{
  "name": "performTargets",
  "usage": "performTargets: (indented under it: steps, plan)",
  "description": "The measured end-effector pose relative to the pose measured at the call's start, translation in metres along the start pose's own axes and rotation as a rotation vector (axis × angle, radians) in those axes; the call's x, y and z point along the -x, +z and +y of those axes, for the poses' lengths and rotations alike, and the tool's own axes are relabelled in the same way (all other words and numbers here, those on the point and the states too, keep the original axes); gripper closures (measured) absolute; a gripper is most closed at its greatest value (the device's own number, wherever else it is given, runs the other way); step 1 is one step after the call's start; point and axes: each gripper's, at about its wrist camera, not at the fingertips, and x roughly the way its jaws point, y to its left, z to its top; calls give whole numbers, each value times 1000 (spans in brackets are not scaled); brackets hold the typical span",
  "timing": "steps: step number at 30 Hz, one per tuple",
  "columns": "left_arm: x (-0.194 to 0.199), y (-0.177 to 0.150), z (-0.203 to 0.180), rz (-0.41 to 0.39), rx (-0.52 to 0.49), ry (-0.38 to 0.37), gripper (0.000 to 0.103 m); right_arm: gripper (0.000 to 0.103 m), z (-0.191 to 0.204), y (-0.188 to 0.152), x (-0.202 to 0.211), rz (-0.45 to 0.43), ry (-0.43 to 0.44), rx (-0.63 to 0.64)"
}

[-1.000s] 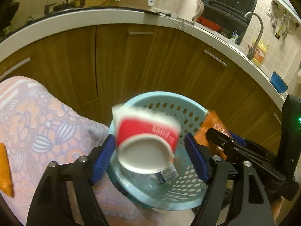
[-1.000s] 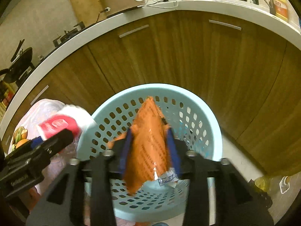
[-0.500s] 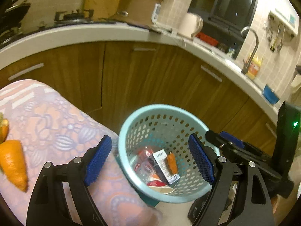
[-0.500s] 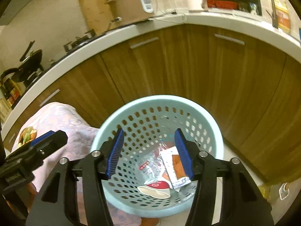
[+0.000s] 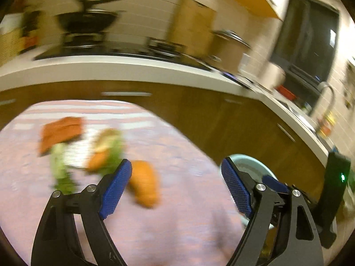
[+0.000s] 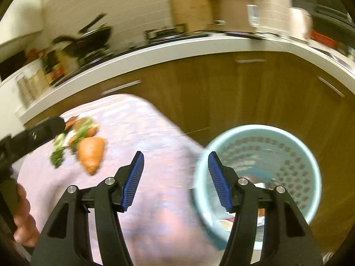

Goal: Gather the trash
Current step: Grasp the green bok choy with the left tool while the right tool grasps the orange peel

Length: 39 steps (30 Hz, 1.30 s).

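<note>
In the left wrist view my left gripper (image 5: pixel 175 170) is open and empty above a pink patterned tablecloth (image 5: pixel 177 221). An orange carrot-shaped piece (image 5: pixel 144 184) lies just beyond its left finger. Blurred green scraps (image 5: pixel 60 168) and an orange packet (image 5: pixel 62 133) lie farther left. In the right wrist view my right gripper (image 6: pixel 175 157) is also open with nothing in it, over the table's corner. The light blue perforated basket (image 6: pixel 255 128) stands on the floor to its right, with blurred trash (image 6: pixel 259 186) at the bottom. The same orange piece (image 6: pixel 91 153) and green scraps (image 6: pixel 57 153) show at left.
Brown cabinets (image 6: pixel 221 88) under a white counter (image 5: pixel 133 68) curve behind the table. A dark pan (image 5: pixel 86 20), a cooker (image 6: pixel 230 6) and a sink tap (image 5: pixel 326 88) stand on the counter. The left gripper (image 6: pixel 40 130) and a hand (image 6: pixel 22 221) show at the right view's left edge.
The left gripper let go of a red and white cup and the right one an orange wrapper; both fell into the basket. Both grippers then swung left and up over the table.
</note>
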Motion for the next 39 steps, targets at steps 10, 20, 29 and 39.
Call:
performTargets:
  steps: [10, 20, 29, 39]
  plan:
    - [28, 10, 114, -15, 171, 160, 25, 56, 95, 3, -39, 60, 122, 177]
    - [-16, -10, 156, 75, 209, 180, 36, 56, 116, 2, -79, 94, 149, 159]
    - [-37, -14, 153, 131, 184, 206, 48, 56, 123, 1, -101, 174, 126, 181]
    - [-39, -19, 138, 134, 114, 248, 83, 71, 117, -1, -107, 216, 165, 150]
